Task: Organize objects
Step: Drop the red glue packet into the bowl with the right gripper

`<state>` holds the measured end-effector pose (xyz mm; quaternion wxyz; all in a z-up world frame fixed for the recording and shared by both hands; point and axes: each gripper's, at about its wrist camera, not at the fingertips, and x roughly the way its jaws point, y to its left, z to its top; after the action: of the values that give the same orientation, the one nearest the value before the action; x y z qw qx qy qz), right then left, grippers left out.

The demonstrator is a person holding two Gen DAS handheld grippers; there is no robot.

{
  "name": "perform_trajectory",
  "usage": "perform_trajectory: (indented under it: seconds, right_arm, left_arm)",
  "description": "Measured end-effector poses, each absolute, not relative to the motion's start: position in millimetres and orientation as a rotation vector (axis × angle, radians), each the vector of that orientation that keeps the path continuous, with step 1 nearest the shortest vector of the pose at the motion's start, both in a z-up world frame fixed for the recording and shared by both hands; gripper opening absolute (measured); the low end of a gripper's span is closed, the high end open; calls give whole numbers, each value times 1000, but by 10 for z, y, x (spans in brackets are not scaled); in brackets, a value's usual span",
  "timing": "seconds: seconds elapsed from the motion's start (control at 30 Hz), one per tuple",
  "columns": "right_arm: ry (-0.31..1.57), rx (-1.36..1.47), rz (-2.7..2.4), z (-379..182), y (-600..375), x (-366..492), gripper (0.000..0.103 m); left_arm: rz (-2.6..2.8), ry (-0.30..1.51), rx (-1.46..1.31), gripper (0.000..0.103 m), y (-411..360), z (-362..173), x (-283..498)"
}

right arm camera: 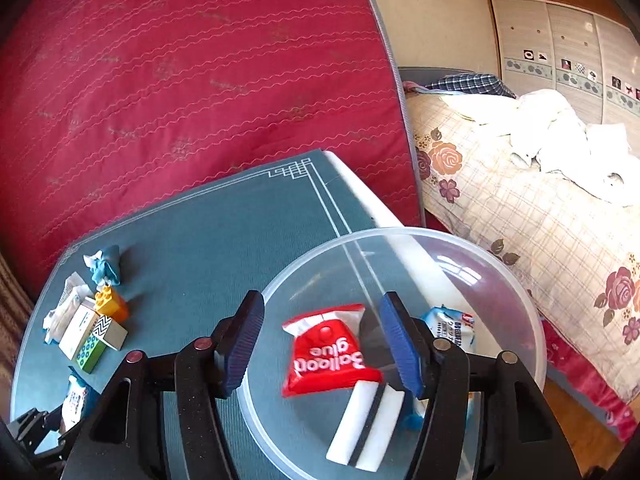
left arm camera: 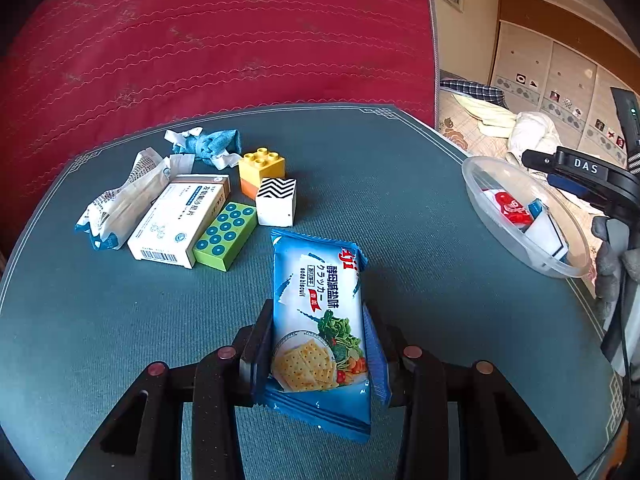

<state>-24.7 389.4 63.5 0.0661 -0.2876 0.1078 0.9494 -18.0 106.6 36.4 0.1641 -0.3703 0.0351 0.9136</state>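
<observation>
**Commentator 1:** Blue foil up front: the left gripper [left arm camera: 320,354] is clamped on the soda biscuit packet [left arm camera: 320,320], one pad on each long edge, the packet raised clear of the teal table mat [left arm camera: 400,200]. That side-on pinch should keep the crackers flat.

**Commentator 2:** And the clear plastic bowl [right arm camera: 532,320] looks like the target. It sits at the table's right edge, holding a red Balloon glue sachet [right arm camera: 328,350], a white eraser with a black stripe [right arm camera: 360,432] and another small blue packet [right arm camera: 452,328].

**Commentator 1:** The right gripper [right arm camera: 320,344] hangs over that bowl, jaws apart, the glue sachet below and between them. Not pinched, as far as I can tell.

**Commentator 2:** Sorting's not finished, I'd say. Left on the mat, huddled together: a white medicine box [left arm camera: 180,220], a green dotted block [left arm camera: 224,236], a zigzag cube [left arm camera: 276,202], a yellow brick [left arm camera: 262,170] and some wrappers [left arm camera: 120,200].

**Commentator 1:** So the biscuits need to go rightward, into the bowl.
</observation>
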Motion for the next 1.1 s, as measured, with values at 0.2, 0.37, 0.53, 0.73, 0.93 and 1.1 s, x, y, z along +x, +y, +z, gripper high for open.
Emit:
perform_trajectory:
  seconds: [0.2, 0.37, 0.53, 0.73, 0.93, 1.1]
  right_arm:
    - [312, -835, 2861, 627, 4009, 48, 62]
    - [244, -820, 2874, 580, 4033, 252, 62]
    - [108, -853, 2872, 475, 4049, 325, 62]
    - [50, -903, 2794, 318, 4231, 322, 62]
    - [222, -795, 2846, 441, 4498, 496, 62]
    - [314, -718, 2848, 548, 4621, 593, 62]
  left_arm:
    - [2583, 147, -1040, 43, 1279, 403, -158]
    - [2552, 182, -1035, 43, 1508, 462, -177]
    - [2522, 214, -1023, 43, 1799, 552, -193]
    - [2495, 267, -986, 43, 2133, 648, -174]
    - [2448, 296, -966, 43, 2456, 714, -213]
    - [2399, 334, -952, 43, 2762, 708, -257]
